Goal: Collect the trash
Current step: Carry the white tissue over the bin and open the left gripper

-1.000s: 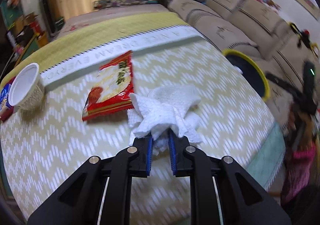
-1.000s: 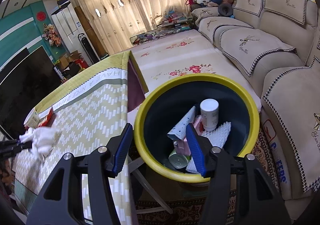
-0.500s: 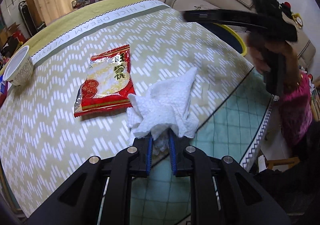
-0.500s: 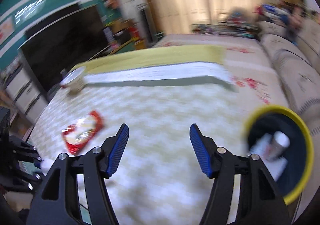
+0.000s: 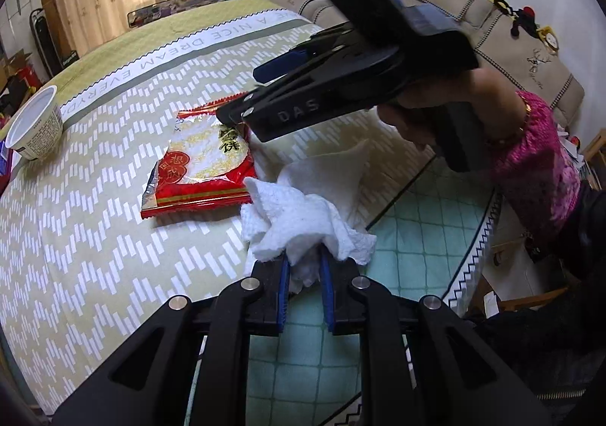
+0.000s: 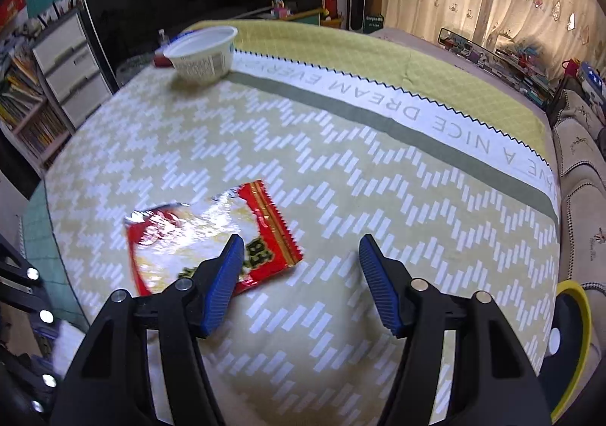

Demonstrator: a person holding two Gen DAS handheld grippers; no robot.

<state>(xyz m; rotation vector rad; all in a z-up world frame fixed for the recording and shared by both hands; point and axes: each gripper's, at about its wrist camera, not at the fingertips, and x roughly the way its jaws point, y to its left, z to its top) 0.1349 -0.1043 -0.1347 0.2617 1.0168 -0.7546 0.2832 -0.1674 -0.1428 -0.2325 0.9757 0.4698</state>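
left tongs (image 5: pixel 305 272): clamped on crumpled white paper towel (image 5: pixel 303 213), lower centre of left view, held at the near worktop edge over teal floor tiles.
right tongs (image 6: pixel 297 274): spread wide, holding nothing, low over red-and-silver foil snack wrapper (image 6: pixel 206 240) at centre-left of right view.
wrapper: flat on yellow-green zigzag tablecloth worktop (image 6: pixel 341 145); left blue pad over its near corner, right pad off to the side on bare cloth.
other trash: white plastic cup (image 6: pixel 202 52), upper left, well apart from wrapper.
bin: yellow-rimmed dark bin (image 6: pixel 572 342), lower right edge of right view.
step in hand: likely picking up the wrapper.
do it well: shift left so one edge sits between both pads, tilt down, pinch an edge or corner; flat foil is slippery, may slide on cloth.
left side: keep grip on towel until over bin.
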